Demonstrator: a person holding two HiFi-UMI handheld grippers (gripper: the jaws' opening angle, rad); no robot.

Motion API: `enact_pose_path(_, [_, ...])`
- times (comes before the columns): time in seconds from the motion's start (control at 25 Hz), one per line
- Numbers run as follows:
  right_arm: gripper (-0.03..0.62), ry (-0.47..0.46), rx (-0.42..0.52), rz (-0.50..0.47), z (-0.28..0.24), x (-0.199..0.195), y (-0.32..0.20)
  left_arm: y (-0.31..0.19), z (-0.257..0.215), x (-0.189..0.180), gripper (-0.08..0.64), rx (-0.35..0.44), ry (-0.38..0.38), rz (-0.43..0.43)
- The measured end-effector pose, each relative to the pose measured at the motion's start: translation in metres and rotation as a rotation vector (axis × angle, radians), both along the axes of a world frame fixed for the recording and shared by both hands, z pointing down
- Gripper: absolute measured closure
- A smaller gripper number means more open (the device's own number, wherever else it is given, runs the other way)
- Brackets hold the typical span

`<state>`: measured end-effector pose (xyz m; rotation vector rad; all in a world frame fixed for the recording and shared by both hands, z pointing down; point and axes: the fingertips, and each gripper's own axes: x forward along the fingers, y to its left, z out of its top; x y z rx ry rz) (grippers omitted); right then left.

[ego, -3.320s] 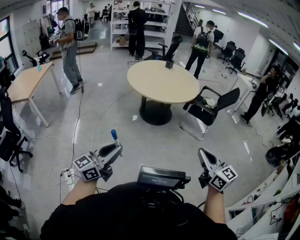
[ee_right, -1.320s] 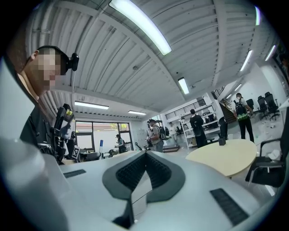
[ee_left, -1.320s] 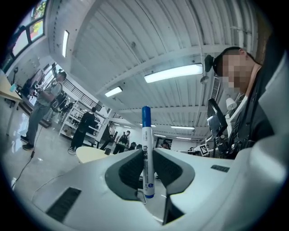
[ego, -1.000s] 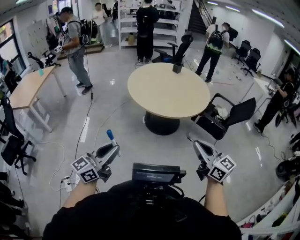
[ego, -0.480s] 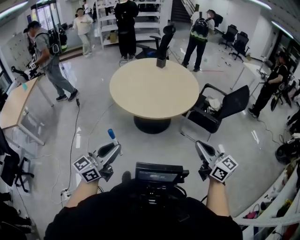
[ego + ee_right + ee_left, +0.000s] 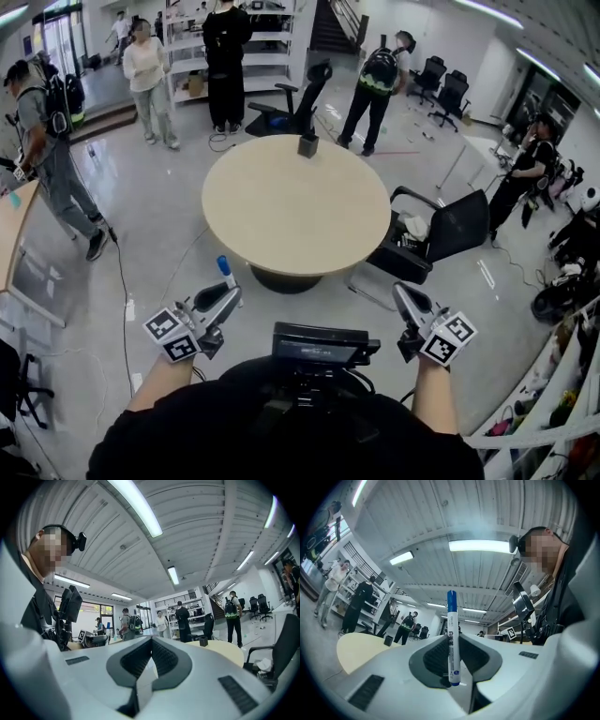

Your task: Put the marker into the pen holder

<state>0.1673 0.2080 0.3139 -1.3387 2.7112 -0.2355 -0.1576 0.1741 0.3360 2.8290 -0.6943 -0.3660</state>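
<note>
Between the jaws of the left hand-held gripper point(image 6: 230, 298) the marker point(image 6: 453, 639) stands clamped, blue cap up. The right hand-held gripper point(image 6: 405, 298) is closed, empty. Well ahead of both, the pen holder point(image 6: 307, 145) sits on the bench point(image 6: 281, 220).

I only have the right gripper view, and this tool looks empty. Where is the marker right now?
Observer: In the left tool. Its jaws are closed on the marker.
Operator: Which end sticks out?
Observer: The blue cap points out past the tips, and the other end sits deep between the jaws.
Operator: And where does the pen holder sit, seen from above?
Observer: In the head view, the pen holder stands near the far edge of the round table, ahead of the left tool.
</note>
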Motion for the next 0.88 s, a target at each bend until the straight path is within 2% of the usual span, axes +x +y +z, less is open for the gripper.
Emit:
enact_pose_path(0.2, [0.588,0.013,-0.009,0.015,0.001,-0.04,-0.058,-0.063,0.001,-0.04,0.488,0.004,0.006,0.014])
enact_pose_path(0.4, [0.588,0.034,-0.039,-0.017,0.005,-0.064,-0.113,-0.114,0.005,-0.056,0.488,-0.019,0.013,0.004])
enact_pose_path(0.6, [0.588,0.019,-0.051,-0.051,0.016,-0.054,-0.171,-0.157,0.018,-0.052,0.488,-0.045,-0.001,-0.039])
enact_pose_path(0.72, [0.588,0.01,-0.044,-0.084,0.018,-0.038,-0.203,-0.179,0.017,-0.036,0.488,-0.04,-0.01,-0.069])
enact_pose_path(0.88, [0.588,-0.005,-0.035,-0.159,0.022,-0.011,-0.262,-0.211,0.012,-0.009,0.488,-0.034,-0.02,-0.152])
